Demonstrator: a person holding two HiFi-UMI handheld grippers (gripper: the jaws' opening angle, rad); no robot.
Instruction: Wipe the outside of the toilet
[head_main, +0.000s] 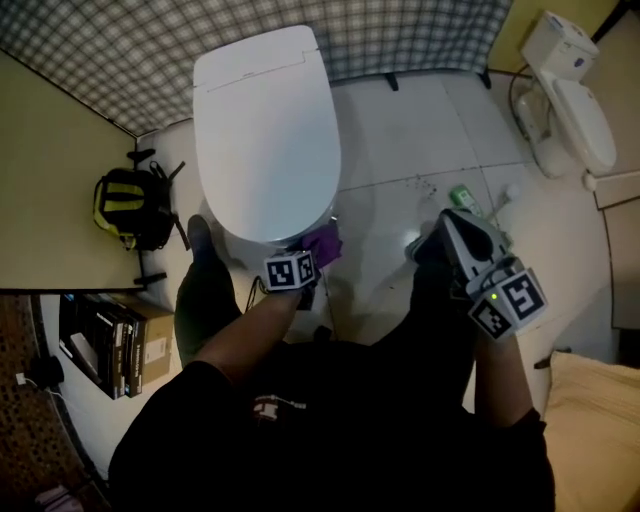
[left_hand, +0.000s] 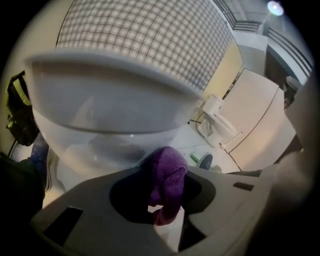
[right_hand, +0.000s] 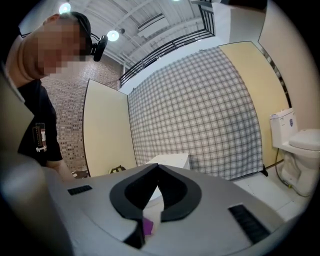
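nearest the camera, the person's two forearms reach out and down, each hand holding a gripper. the left gripper (head_main: 314, 258) (left_hand: 170, 172) is pinching a purple cloth (head_main: 324, 243) (left_hand: 169, 175); the bunched cloth fills the gap between its dark pads and sticks up past the tips. the cloth sits at the front of the toilet (head_main: 265, 130) (left_hand: 100, 105), low on the right side of the bowl as seen from the head view, just under the overhanging closed lid. whether it presses on the porcelain or hangs just beside it cannot be told.

the right gripper (head_main: 447, 217) (right_hand: 157, 166) is held well apart from the toilet, over the white tiled floor (head_main: 420, 130), and tilts upward toward the wall. its jaws are pressed together at the tips with nothing between them.

just beyond the right gripper, a green bottle (head_main: 462, 197) (left_hand: 196, 157) lies on the floor. on the other side of the toilet, a black and yellow backpack (head_main: 128, 205) (left_hand: 17, 107) rests on the floor beside the bowl, next to a pale yellow panel (head_main: 50, 190).

farther off, a second white toilet (head_main: 572, 105) (left_hand: 215, 122) (right_hand: 300, 150) stands in the right corner with its lid down. behind both, a grey checked curtain (head_main: 150, 50) (left_hand: 150, 40) (right_hand: 200, 110) covers the back wall.
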